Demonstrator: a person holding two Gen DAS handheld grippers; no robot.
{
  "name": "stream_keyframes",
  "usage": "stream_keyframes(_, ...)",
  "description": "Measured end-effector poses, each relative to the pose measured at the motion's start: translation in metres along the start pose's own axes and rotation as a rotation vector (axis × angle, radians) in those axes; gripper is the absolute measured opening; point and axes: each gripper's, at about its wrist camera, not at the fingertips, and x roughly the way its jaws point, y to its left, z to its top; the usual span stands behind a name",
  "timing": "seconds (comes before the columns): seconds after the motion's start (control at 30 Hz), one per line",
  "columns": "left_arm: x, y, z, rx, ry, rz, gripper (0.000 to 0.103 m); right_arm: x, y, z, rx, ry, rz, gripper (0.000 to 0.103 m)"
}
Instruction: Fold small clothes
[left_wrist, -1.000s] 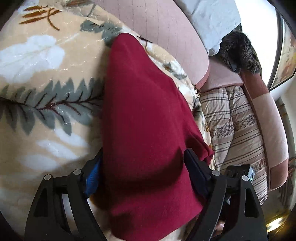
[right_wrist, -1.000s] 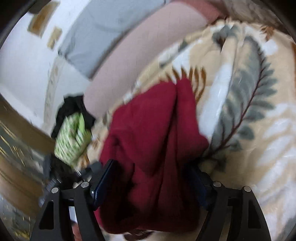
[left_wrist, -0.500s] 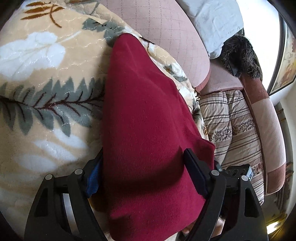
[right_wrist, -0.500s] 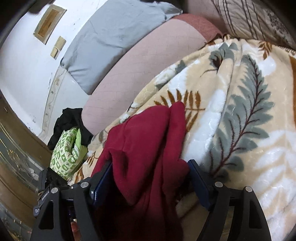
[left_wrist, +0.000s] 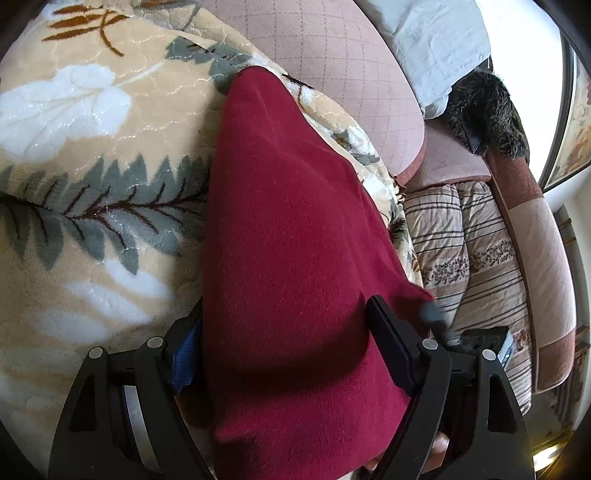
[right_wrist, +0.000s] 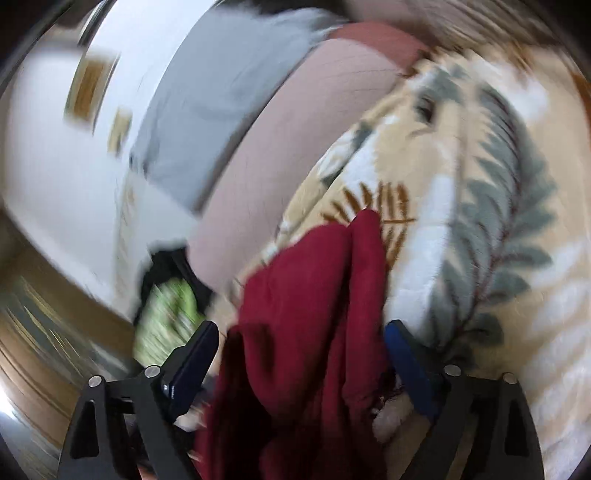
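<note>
Left wrist view: the left gripper (left_wrist: 284, 336) is straddling the red garment (left_wrist: 291, 240), which is lying as a long folded strip on the leaf-patterned blanket (left_wrist: 85, 155), running from the near edge of the blanket up toward the pink cushion (left_wrist: 332, 62). The jaws are standing wide, one on each flank of the cloth. Whether the pads are pressing on the fabric cannot be told, since the garment is draping over the gap and hiding the contact. The strip's right flank is sitting close to the blanket's right edge, above the striped quilt (left_wrist: 469, 258). Risk, in my judgement: if this gripper is lifting away with a pad snagged in the nap, it is going to drag the fold open or tip the strip off that edge.

Right wrist view: heavily blurred. The right gripper (right_wrist: 299, 343) has just been opening its jaws, and the garment (right_wrist: 314, 314) is bunching between them, apparently released; a gap is showing beside the left pad. The cloth here is rumpled, with a ridge standing up toward the far end. Risk, in my judgement: a release during motion is leaving the layers misaligned, so the next fold is starting crooked. A green patterned item (right_wrist: 166, 314) is lying past the blanket's left edge, near enough to be caught by a sweep.
</note>
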Motion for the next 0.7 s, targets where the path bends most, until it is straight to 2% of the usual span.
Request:
stream_keyframes(0.03,0.000,-0.001,0.000,0.006,-0.001,0.009,0.082,0.000,0.000,0.000,0.000,0.000,0.000,0.094)
stream_keyframes(0.07,0.001,-0.004,-0.001,0.019,-0.003,0.026,0.081,0.010,0.008,-0.002,-0.065,0.055,-0.087,0.094)
stream_keyframes(0.1,0.001,-0.006,-0.002,0.033,-0.005,0.041,0.081,0.017,0.011,-0.004,-0.093,0.093,-0.120,0.093)
stream_keyframes(0.13,0.001,-0.010,-0.002,0.052,-0.015,0.071,0.077,0.018,0.014,-0.005,-0.118,0.096,-0.139,0.088)
stream_keyframes(0.17,0.000,-0.014,-0.004,0.078,-0.030,0.104,0.067,0.018,0.017,-0.004,-0.131,0.095,-0.157,0.081)
stream_keyframes(0.23,-0.001,-0.024,-0.008,0.134,-0.053,0.145,0.055,0.019,0.017,-0.003,-0.136,0.101,-0.180,0.049)
stream_keyframes(0.3,-0.006,-0.042,-0.012,0.224,-0.079,0.208,0.044,0.024,0.021,-0.001,-0.163,0.137,-0.146,0.040)
stream_keyframes(0.37,-0.018,-0.056,-0.015,0.286,-0.114,0.246,0.043,0.021,0.039,0.001,-0.254,0.124,-0.163,0.037)
stream_keyframes(0.5,-0.065,-0.056,-0.023,0.298,-0.176,0.283,0.043,0.009,0.064,0.000,-0.256,0.086,-0.055,0.037)
stream_keyframes(0.63,-0.107,-0.025,-0.043,0.225,-0.160,0.311,0.043,0.008,0.085,-0.017,-0.227,0.131,0.059,0.037)
stream_keyframes(0.7,-0.113,-0.010,-0.054,0.217,-0.130,0.330,0.044,0.010,0.098,-0.033,-0.222,0.173,0.068,0.037)
